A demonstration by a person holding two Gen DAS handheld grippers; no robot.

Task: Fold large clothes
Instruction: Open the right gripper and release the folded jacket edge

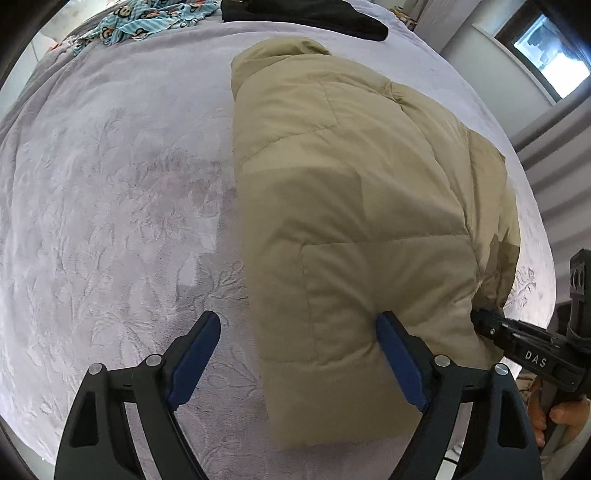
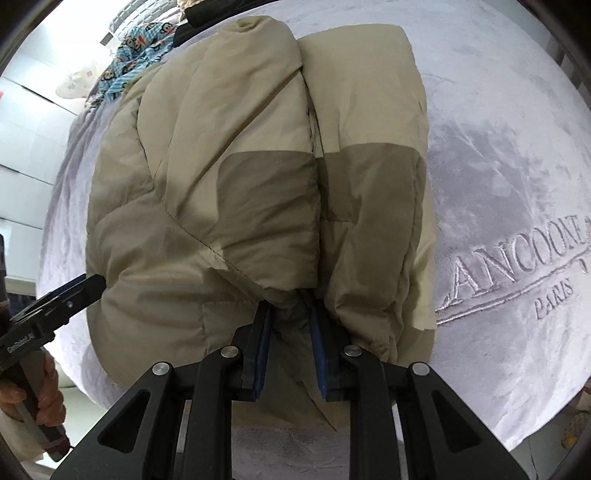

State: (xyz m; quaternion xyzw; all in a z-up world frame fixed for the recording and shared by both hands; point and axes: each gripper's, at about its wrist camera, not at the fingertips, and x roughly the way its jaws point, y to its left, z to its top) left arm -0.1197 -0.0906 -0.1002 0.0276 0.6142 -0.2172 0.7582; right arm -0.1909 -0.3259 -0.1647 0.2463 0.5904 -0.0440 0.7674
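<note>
A beige puffer jacket (image 1: 351,192) lies folded lengthwise on a lavender plush blanket (image 1: 110,184). My left gripper (image 1: 297,328) hangs open over the jacket's near left edge. One blue pad is over the blanket and the other is over the jacket, and neither presses on the cloth. In the right wrist view the jacket (image 2: 229,166) shows two padded halves meeting at a central seam. My right gripper (image 2: 290,314) is shut on a bunched fold of the jacket at its near end. It also shows from the side in the left wrist view, right gripper (image 1: 487,325) at the jacket's right corner.
A blue cartoon-print cloth (image 1: 147,22) and a black garment (image 1: 314,14) lie at the far end of the bed. Embroidered lettering (image 2: 517,266) marks the blanket right of the jacket. A window (image 1: 546,55) is at upper right. A person's hand (image 2: 48,391) holds the left gripper (image 2: 88,286).
</note>
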